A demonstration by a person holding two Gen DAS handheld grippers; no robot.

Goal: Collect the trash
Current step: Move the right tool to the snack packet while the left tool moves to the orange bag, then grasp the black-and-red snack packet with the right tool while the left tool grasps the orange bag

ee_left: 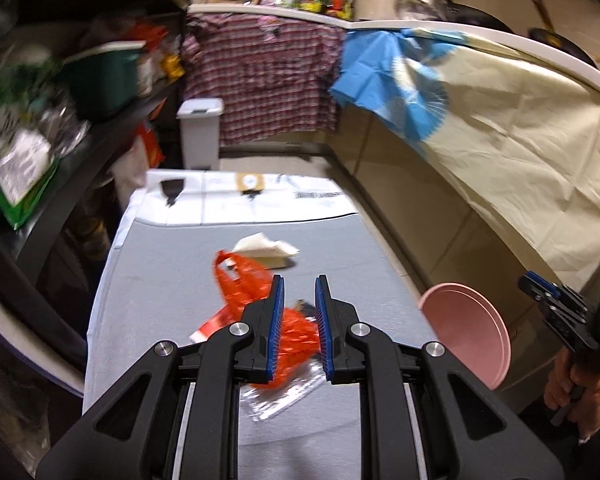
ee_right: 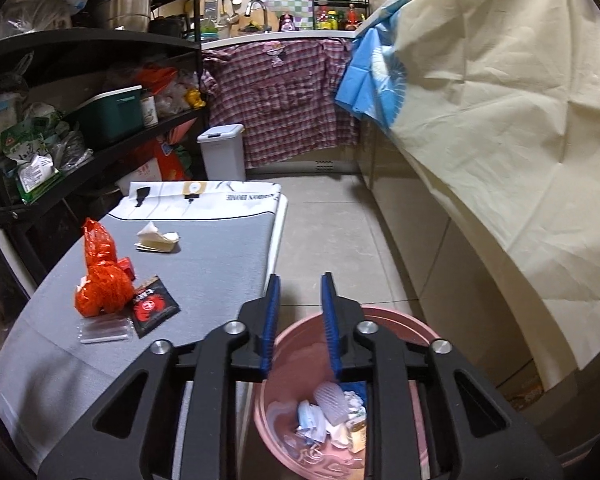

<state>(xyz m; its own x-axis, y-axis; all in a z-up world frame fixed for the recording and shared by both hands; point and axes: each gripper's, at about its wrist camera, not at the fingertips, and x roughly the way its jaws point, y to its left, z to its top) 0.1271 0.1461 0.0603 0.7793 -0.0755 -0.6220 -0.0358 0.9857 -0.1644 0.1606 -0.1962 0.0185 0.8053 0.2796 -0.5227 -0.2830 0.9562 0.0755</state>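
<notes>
My left gripper (ee_left: 300, 292) hovers above the grey padded tabletop (ee_right: 220, 264), jaws nearly closed and empty. On that tabletop lie one crumpled orange mesh bag (ee_right: 100, 288), one black-and-red sachet (ee_right: 152, 306), one clear plastic wrapper (ee_right: 104, 332) and one wad of cream tissue (ee_right: 156, 238). Beside the tabletop's edge stands one pink plastic bucket (ee_right: 392, 320) holding trash; my right gripper (ee_right: 300, 292) hangs over it, narrowed, gripping nothing.

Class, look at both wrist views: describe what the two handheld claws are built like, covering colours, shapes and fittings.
Both match. The left claw and the right claw have matte black angular frames with triangular cut-outs and round silver bolt heads at the linkage joints. Each finger is a flat tapering black blade lined inside with a ribbed blue pad. In the left view, the right claw shows a black grip handle. No cables or markings show.
</notes>
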